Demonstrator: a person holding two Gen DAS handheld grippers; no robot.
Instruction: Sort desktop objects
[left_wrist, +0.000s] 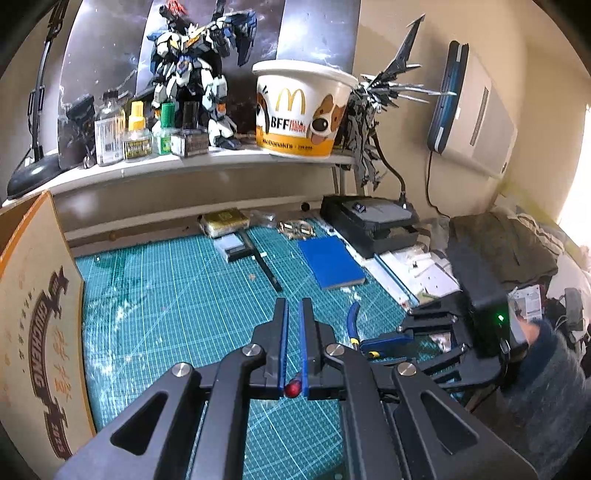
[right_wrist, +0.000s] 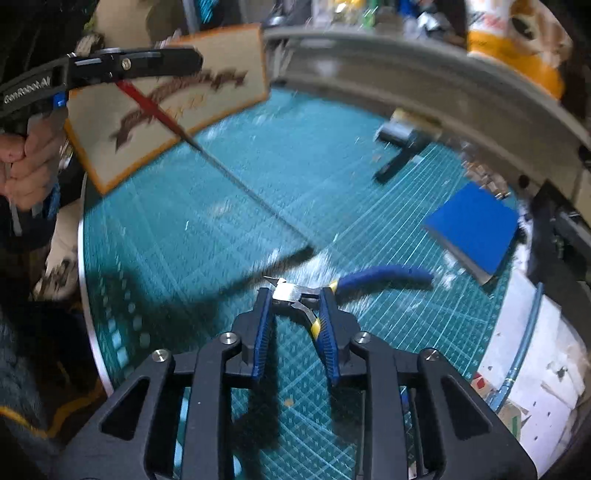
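Nippers (right_wrist: 295, 293) with blue handles flat on the green cutting mat (left_wrist: 166, 295), near its right edge. Right gripper (right_wrist: 294, 294) pointing down at them, blue pads closed on the metal head from both sides, left pad against the steel, right pad against the yellow collar where the handles start. One handle curving away to the right over the mat, the other running back between the two fingers.

Left gripper (left_wrist: 294, 304) up above the mat, jaws nearly together and clamped on a thin tool with a red handle (right_wrist: 147, 103). From the right wrist view, shaft slanting down and to the right, tip blurred, close to the mat just beyond the nippers; contact with the mat impossible to tell. From the left wrist view, only the red butt end showing at the base of the fingers. Hand (right_wrist: 29, 162) wrapped round the left gripper's grip.

Blue block (left_wrist: 330, 262) lying on the mat's far right part, well apart from the nippers. Printed cardboard box (left_wrist: 33, 314) standing along the mat's left side. McDonald's bucket (left_wrist: 299, 107) and robot model (left_wrist: 192, 74) on the shelf behind.
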